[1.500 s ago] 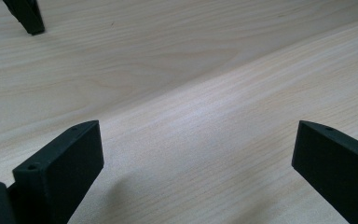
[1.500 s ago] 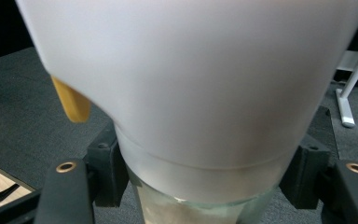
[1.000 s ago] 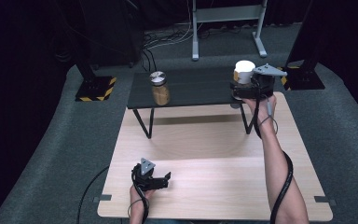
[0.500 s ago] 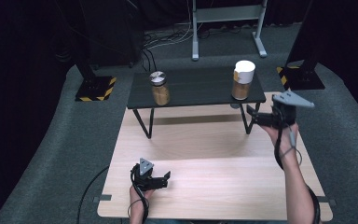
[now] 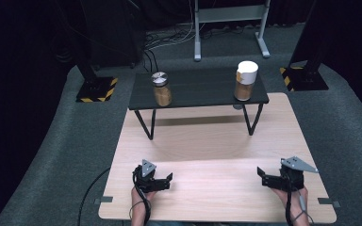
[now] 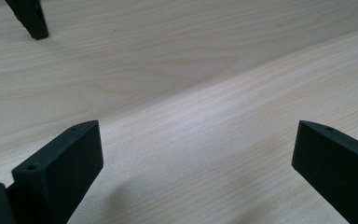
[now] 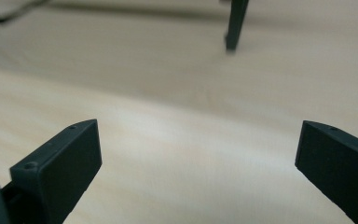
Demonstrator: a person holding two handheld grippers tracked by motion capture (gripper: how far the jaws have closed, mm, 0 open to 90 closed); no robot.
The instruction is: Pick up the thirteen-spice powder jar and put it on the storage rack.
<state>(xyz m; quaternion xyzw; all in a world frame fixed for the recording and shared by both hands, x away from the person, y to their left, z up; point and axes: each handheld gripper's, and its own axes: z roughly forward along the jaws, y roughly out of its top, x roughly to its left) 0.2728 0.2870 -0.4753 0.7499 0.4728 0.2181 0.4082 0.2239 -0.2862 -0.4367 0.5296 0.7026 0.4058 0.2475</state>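
On the light wooden table (image 5: 207,155), near its front edge, the left gripper (image 5: 162,181) rests wide open and empty. Farther back, the small jar (image 5: 161,89) and white-lidded jar (image 5: 245,81) stand apart on the black shelf (image 5: 198,89): probably glass, rigid, slippery, fragile; grip mid-body. The right gripper (image 5: 268,178) is likewise wide open, empty.

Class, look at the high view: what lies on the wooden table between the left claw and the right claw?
Nothing: the high view shows only bare wooden table between the left claw and the right claw.
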